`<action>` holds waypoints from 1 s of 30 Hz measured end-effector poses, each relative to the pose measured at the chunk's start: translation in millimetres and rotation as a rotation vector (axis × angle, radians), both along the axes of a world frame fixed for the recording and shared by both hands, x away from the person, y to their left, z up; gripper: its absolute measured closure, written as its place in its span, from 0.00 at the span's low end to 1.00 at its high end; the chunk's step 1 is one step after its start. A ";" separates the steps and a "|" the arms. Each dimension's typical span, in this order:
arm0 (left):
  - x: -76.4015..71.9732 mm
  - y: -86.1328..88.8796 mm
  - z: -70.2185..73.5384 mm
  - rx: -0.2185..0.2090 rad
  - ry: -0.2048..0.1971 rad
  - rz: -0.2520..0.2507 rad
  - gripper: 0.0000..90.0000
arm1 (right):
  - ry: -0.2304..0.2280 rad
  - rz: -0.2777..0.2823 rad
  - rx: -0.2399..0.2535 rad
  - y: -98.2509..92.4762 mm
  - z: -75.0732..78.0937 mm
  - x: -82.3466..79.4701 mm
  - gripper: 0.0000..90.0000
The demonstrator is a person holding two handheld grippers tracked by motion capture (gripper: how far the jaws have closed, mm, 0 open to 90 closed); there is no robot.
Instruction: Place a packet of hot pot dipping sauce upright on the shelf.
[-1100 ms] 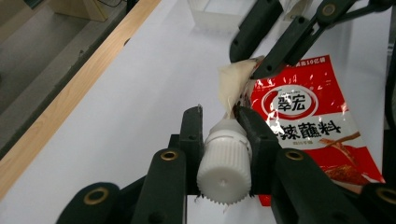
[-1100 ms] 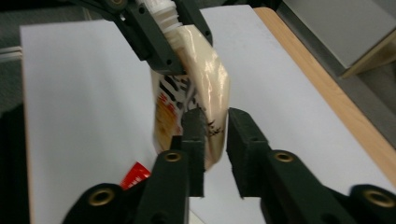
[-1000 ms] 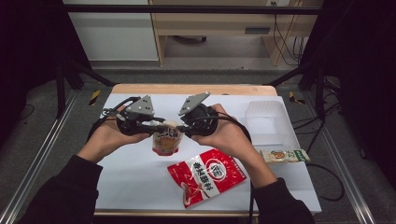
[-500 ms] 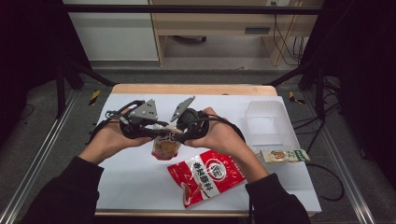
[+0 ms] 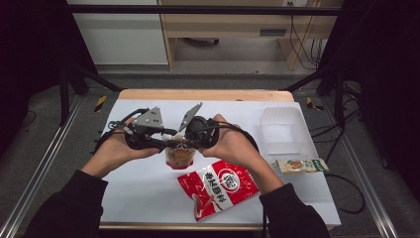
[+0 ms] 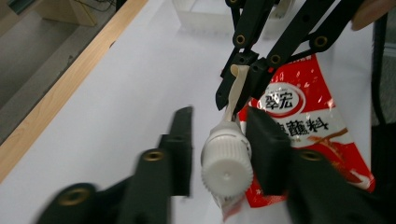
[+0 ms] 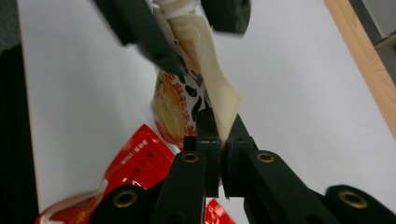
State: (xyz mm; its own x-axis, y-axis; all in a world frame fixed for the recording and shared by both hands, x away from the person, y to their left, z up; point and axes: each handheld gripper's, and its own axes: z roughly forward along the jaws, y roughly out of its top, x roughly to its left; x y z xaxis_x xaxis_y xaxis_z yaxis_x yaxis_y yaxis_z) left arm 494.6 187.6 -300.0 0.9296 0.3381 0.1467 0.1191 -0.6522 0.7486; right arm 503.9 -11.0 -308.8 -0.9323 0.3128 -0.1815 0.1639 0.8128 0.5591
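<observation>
White table (image 5: 148,198) under your hands: your right gripper (image 7: 219,126) has just clamped the spouted sauce pouch (image 5: 179,156) by its corner, above the red sachet (image 5: 218,186); your left gripper (image 6: 219,140) just loosened around the white cap (image 6: 226,163), so the right now bears the pouch

We are in a lab-style recording station. The white-topped bench (image 5: 148,188) stands inside a metal rail frame (image 5: 39,168), with dark curtains (image 5: 29,59) at both sides and cables (image 5: 302,39) on the floor.

bright overhead light on the white table (image 5: 148,198), dark surroundings; close black fingers (image 6: 159,172) blurred in both gripper views.
</observation>
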 end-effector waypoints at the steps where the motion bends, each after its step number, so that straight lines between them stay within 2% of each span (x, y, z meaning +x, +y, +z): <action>1: -1.0 3.1 -0.6 -0.013 0.002 0.008 0.56 | -0.004 -0.005 -0.011 -0.9 0.8 0.2 0.98; 4: -5.0 15.0 -4.8 -0.028 0.000 0.051 0.40 | -0.023 -0.018 -0.037 -7.8 3.4 2.3 0.98; 6: -8.3 24.2 -10.4 -0.036 0.014 0.072 0.34 | -0.040 -0.028 -0.042 -15.4 6.5 3.9 0.98; 11: -13.7 45.4 -27.4 -0.010 0.044 0.129 0.23 | -0.077 -0.038 -0.058 -36.4 16.2 5.1 0.98; 19: -16.9 59.8 -43.4 0.005 0.071 0.150 0.20 | -0.112 -0.080 -0.054 -70.6 29.7 4.2 0.98; 30: -10.0 55.4 -47.3 0.021 0.085 0.152 0.18 | -0.151 -0.132 -0.020 -123.0 44.3 6.8 0.98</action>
State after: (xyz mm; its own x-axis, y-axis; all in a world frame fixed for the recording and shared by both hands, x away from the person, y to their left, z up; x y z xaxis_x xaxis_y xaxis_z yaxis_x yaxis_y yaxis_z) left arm 484.6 243.0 -347.3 0.8773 0.4734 0.0783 0.2797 -0.6370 0.7183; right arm 510.6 -134.0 -264.6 -0.8448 0.4259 -0.3238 0.1855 0.8009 0.5694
